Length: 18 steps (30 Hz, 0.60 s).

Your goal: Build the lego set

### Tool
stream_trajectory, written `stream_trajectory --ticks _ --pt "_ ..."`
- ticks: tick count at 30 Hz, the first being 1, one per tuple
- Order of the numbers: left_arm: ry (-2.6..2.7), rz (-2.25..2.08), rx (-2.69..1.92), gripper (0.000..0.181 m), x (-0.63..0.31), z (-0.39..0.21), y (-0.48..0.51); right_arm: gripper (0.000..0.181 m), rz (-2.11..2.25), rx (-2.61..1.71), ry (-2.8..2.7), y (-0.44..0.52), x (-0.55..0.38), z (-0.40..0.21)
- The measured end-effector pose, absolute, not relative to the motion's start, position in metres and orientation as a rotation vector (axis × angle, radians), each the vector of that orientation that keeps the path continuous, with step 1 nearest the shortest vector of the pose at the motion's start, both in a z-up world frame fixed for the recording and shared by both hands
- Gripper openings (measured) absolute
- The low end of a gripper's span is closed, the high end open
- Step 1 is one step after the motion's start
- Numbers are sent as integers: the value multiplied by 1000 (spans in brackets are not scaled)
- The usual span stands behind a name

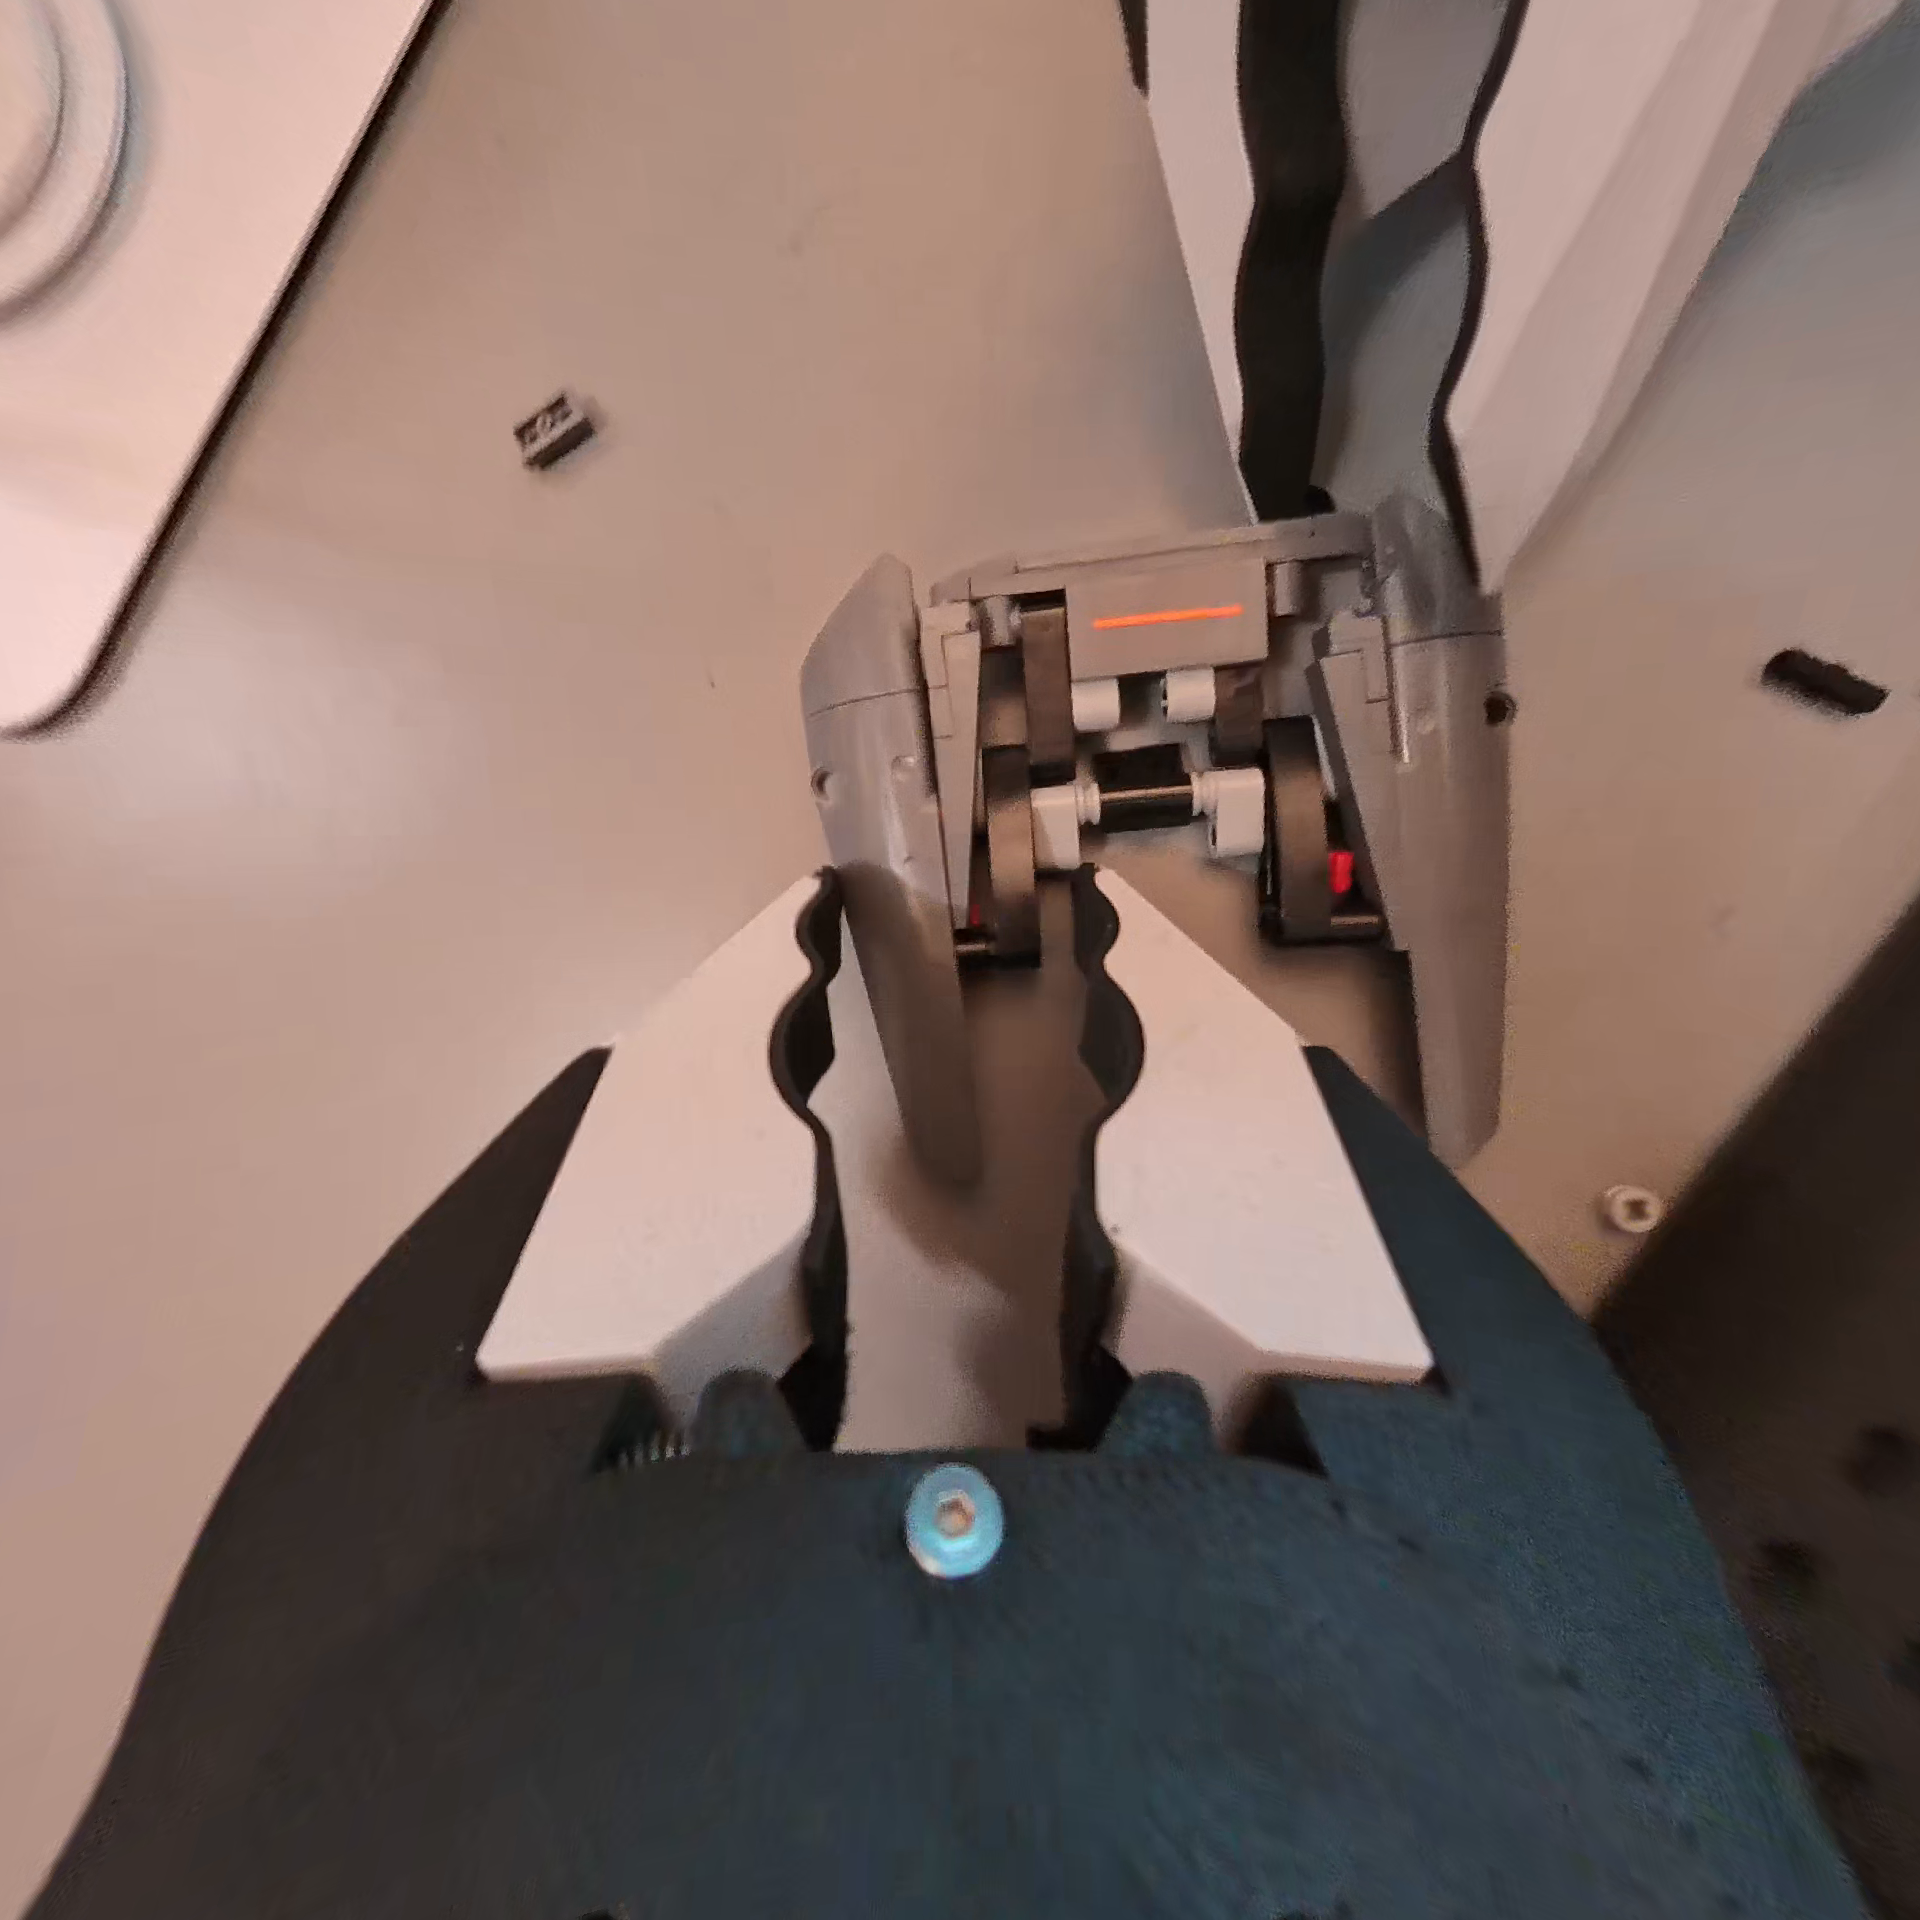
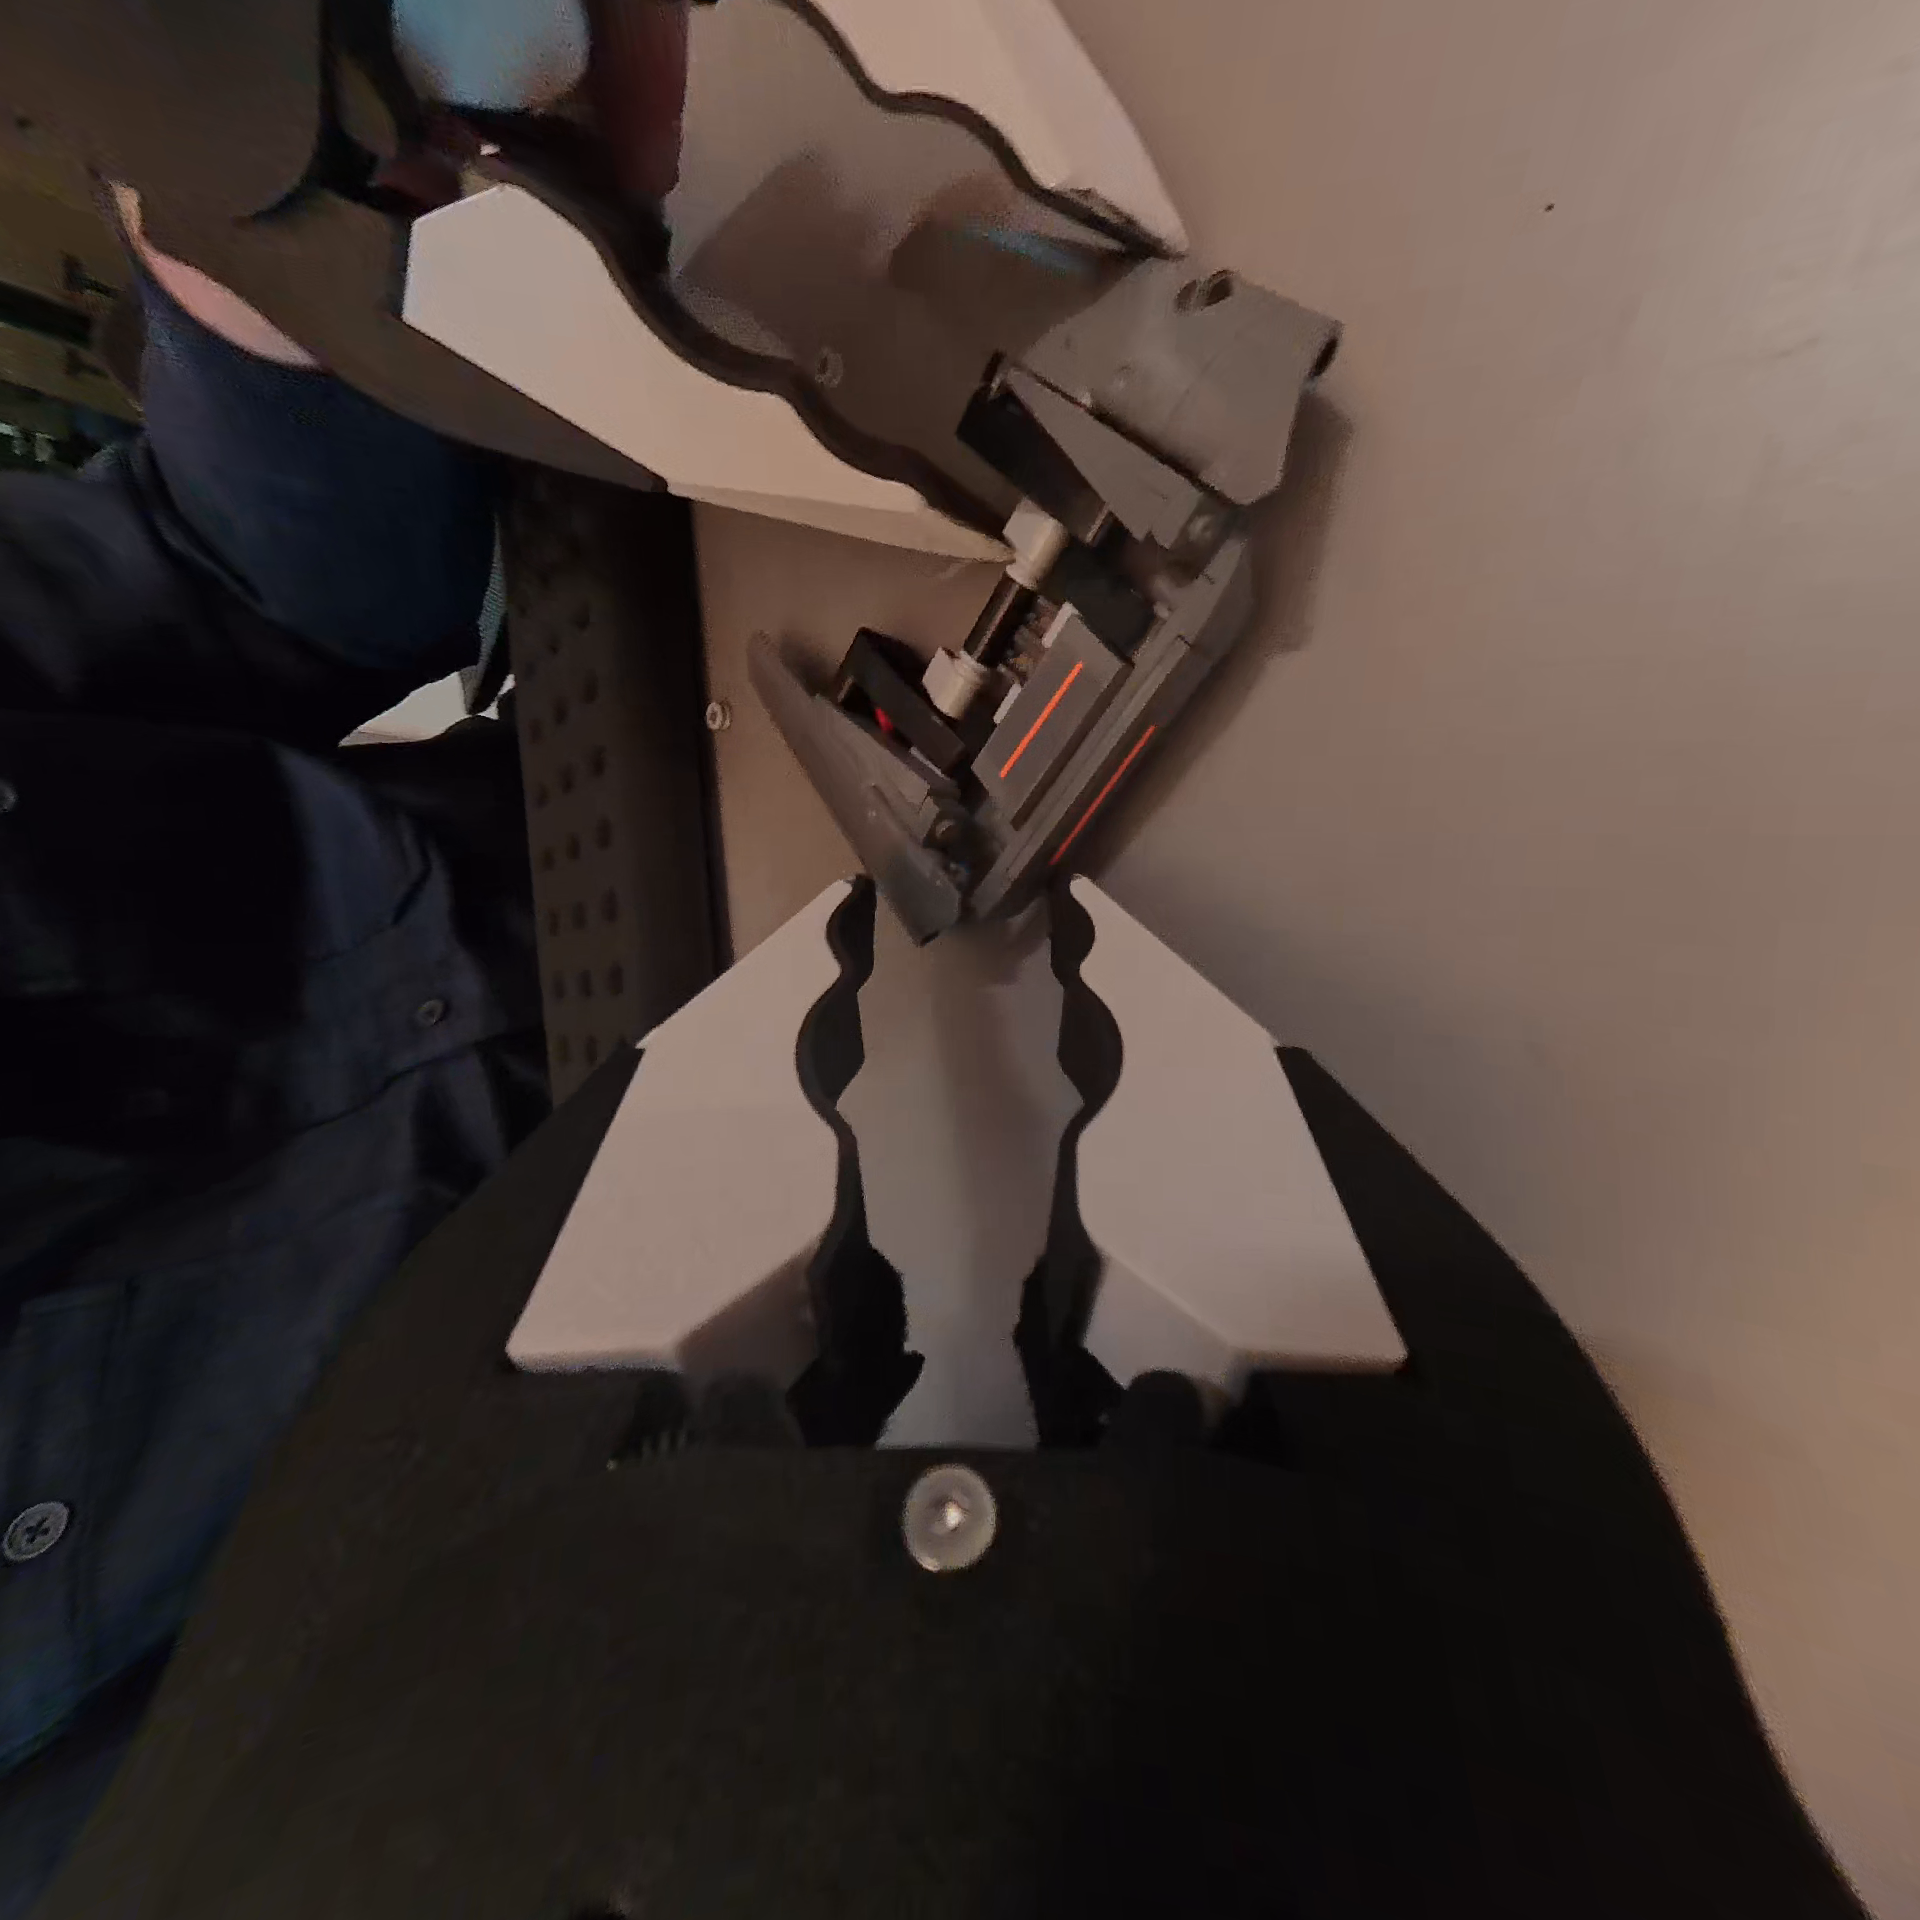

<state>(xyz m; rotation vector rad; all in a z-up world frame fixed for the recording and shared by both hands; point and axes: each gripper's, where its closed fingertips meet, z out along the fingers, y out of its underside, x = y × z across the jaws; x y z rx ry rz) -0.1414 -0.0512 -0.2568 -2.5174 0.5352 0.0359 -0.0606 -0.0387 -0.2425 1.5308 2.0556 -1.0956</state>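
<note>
A grey lego model [image 1: 1164, 623] with orange stripes, black wheels and white axle parts is held above the tan table between both grippers. My left gripper [image 1: 958, 883] is shut on the model's near left side, with a grey side panel and a black wheel between its fingers. My right gripper [image 1: 1351, 488] comes in from the top and holds the far end. In the right wrist view my right gripper [image 2: 966, 894] is shut on a lower corner of the model [image 2: 1070, 717], and the left gripper [image 2: 1081, 390] clamps its upper end.
A small dark lego piece [image 1: 558, 428] lies on the table to the left, another dark piece [image 1: 1823, 681] at the right. A white board [image 1: 156, 312] lies at the far left. A dark perforated board [image 1: 1766, 1299] borders the table. A person's dark blue sleeve [image 2: 260, 727] is at the left. Tip to tip, the grippers are about 9 centimeters apart. My left tips are about 12 centimeters from the dark piece [image 1: 1823, 681], my right tips only 7 centimeters.
</note>
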Motion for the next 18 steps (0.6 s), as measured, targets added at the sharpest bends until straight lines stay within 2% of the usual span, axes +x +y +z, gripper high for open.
stream_trajectory --ticks 5,9,18 --pt "700 49 -2515 42 -148 -256 -38 28 -1123 1459 2053 -39 -53 -237" --pt "782 91 -2483 41 -145 -255 -33 26 -1205 1577 2014 -23 -66 -231" --pt "897 380 -2261 41 -136 -228 -19 40 -1306 1720 1995 -4 -87 -231"
